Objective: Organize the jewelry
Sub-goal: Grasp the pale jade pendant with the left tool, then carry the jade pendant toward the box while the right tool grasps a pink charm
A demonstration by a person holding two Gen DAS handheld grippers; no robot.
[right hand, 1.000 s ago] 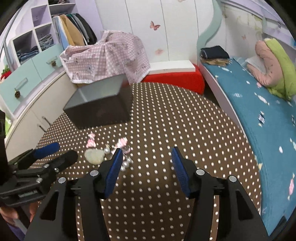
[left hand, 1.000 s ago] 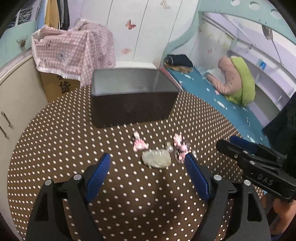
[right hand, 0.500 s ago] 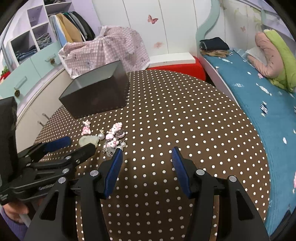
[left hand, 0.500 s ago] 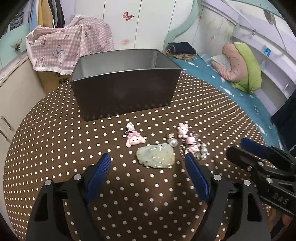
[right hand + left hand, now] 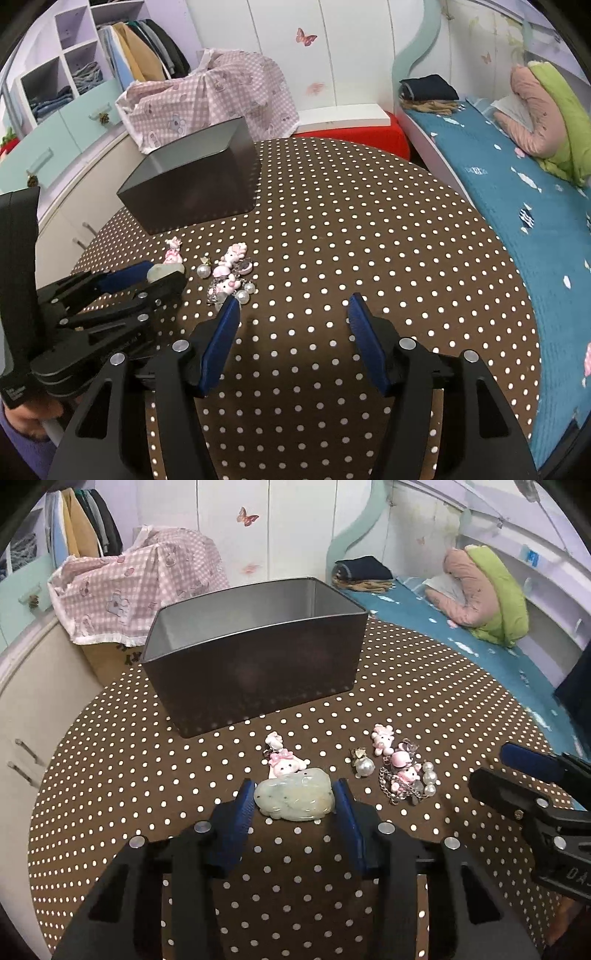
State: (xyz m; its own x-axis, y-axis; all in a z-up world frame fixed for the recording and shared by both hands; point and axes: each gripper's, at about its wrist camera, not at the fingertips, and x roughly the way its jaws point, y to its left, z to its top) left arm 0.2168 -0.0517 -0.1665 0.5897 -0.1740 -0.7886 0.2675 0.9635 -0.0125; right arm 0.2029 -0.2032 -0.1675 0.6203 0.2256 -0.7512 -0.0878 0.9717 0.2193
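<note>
the left claw (image 5: 294, 800) is closed around the jade (image 5: 294, 799), with a blue pad (image 5: 244, 805) pressed on each side of it. the jade is a pale green stone, smooth and lumpy, a bit see-through, with faint carved lines and tiny dark specks. it sits low on the desk (image 5: 110, 775), which has a brown cloth with white dots. i cannot tell if the jade is lifted off the cloth or touching it.

just behind the jade, touching its far edge, is a pink charm (image 5: 282, 766) shaped like a little animal with a bow. to the right lies a pearl (image 5: 364, 767) with a dull metal cap. next to that is a small heap (image 5: 402, 773) of pink animal charms, white pearls and a thin silver chain, all tangled together.

behind all this stands a dark tin box (image 5: 255, 675), open on top and grey inside.

the right claw (image 5: 293, 308) hangs wide open over the bare cloth, holding nothing. its left pad (image 5: 221, 332) is just beside the heap. a bed (image 5: 517, 192) with a blue cover is on the right.
</note>
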